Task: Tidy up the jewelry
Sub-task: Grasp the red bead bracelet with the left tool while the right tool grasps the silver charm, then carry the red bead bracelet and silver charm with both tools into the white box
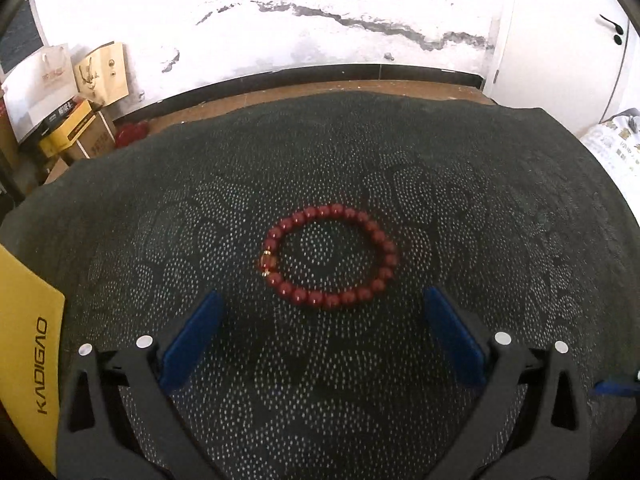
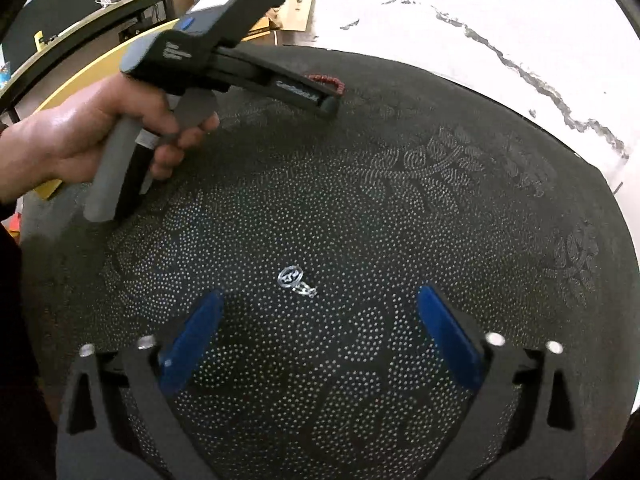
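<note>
Left gripper (image 1: 322, 300), black with blue pads: jaws spread wide, nothing between the pads, angled down over a dark green-black cloth with a white dotted pattern (image 1: 460, 184). Just ahead of its fingertips lies a dark red round-bead bracelet with one gold-trimmed bead (image 1: 330, 255), flat on the cloth in a closed oval, centred between the two pads but beyond them, not touched.

Right gripper (image 2: 320, 300), same black body and blue pads: jaws apart, empty, also tilted down at the cloth. A small silver ring set with clear stones (image 2: 296, 280) lies on the cloth just past the tips, roughly midway between the pads, untouched; it may be two small pieces lying together, too small to tell.

In the right wrist view the left hand (image 2: 80, 136) grips the grey handle of its gripper at upper left, with the red bracelet showing just beyond that gripper's tip.

Outward: yellow card printed KADIGAO (image 1: 28, 344) at the cloth's left edge, cardboard boxes and paper bags (image 1: 76, 92) against a white cracked wall (image 1: 320, 36).
</note>
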Demonstrator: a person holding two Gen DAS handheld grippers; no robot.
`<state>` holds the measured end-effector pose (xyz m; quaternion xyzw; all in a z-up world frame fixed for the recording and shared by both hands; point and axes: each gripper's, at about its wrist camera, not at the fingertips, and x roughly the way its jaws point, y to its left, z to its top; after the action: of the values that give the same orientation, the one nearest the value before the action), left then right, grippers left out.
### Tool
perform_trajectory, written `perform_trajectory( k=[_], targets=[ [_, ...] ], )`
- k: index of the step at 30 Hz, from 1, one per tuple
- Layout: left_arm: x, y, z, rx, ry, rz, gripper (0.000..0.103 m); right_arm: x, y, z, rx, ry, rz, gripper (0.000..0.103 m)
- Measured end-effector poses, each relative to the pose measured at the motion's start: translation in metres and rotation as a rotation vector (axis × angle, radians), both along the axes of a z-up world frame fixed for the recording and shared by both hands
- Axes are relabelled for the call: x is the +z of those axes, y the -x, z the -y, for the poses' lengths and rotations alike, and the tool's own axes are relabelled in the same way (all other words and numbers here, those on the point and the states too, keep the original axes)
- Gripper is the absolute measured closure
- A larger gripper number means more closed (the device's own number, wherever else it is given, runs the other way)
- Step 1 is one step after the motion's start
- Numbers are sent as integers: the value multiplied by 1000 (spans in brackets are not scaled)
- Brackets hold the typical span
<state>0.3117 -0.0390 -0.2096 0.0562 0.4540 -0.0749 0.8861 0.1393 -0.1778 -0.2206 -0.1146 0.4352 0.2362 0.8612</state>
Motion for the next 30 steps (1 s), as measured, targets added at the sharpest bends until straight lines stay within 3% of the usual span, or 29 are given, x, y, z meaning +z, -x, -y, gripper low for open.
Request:
perform_trajectory(
  k=[2, 5, 7, 12, 15, 18, 19, 30],
  targets=[
    [2, -6, 1, 9, 0, 2, 7, 4, -2, 5, -17, -14, 15, 51],
    [8, -3, 6, -21, 1, 29, 30, 7, 1, 5, -7, 2, 24, 58],
    [10, 4, 13, -61, -11, 48, 52, 8, 3, 5, 9, 0, 31, 64],
    [13, 12, 28, -99, -31, 62, 75, 10, 11, -7, 52, 8, 32, 89],
    [13, 14, 30, -92, -39, 65, 89, 11, 14, -11, 57, 31, 46, 90],
    [15, 15, 28, -80, -22, 51, 89, 11, 15, -12, 51, 33, 43, 90],
    [16, 13, 26, -78, -21, 48, 96, 14, 16, -14, 49, 30, 40, 90],
    [61, 14, -3, 13, 42, 49, 96, 56, 17, -3, 21, -56, 81, 90]
  ],
)
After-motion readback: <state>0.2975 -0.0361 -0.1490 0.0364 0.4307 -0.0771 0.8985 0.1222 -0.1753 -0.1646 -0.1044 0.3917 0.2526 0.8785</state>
